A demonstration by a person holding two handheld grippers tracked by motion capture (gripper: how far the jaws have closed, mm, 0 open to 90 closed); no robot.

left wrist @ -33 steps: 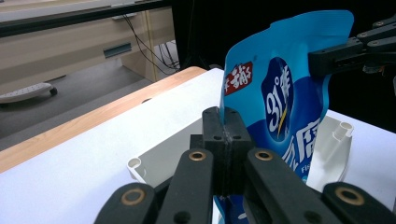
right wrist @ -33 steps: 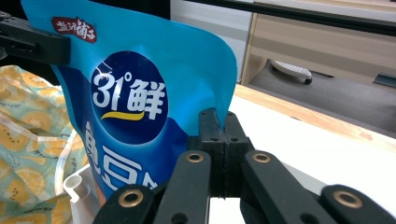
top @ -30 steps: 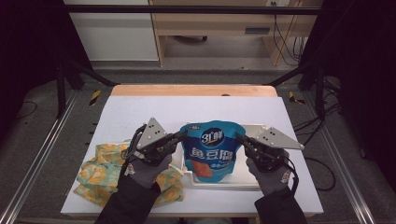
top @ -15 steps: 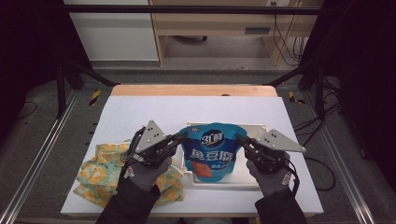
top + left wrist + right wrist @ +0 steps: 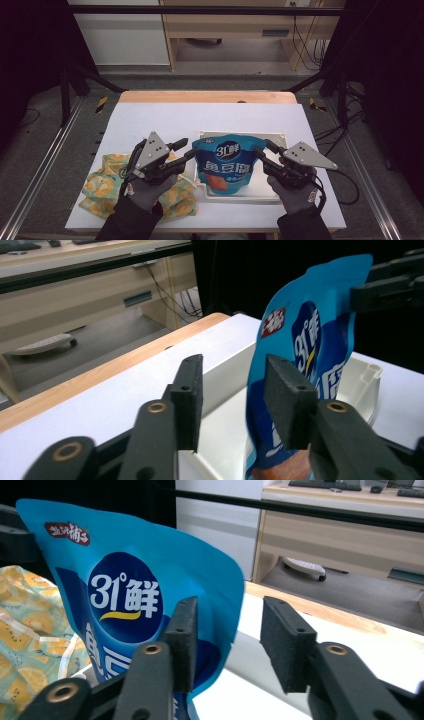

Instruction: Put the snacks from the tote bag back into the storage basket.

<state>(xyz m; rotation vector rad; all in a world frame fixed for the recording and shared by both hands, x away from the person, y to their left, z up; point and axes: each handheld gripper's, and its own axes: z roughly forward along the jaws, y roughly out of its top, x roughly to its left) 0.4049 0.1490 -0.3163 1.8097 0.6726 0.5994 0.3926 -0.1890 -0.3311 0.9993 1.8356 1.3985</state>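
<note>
White desk [image 5: 150, 117] with a wood strip along the far edge, dark room around it, light cabinets behind. Blue snack pouch [image 5: 225, 165] sits in a white tray [image 5: 280, 137] right of centre, near side of the desk. Left tool [image 5: 184, 150] at the pouch's left edge, right tool [image 5: 262, 150] at its right edge. Both have just been opening: jaws stand about half wide. In the left gripper view the pouch [image 5: 305, 365] edge is beside the right jaw; contact unclear. In the right gripper view the pouch [image 5: 135, 590] is behind the left jaw, gap empty. Yellow fruit-print cloth [image 5: 105, 185] lies left of the tray, under the left hand [image 5: 145, 187].
</note>
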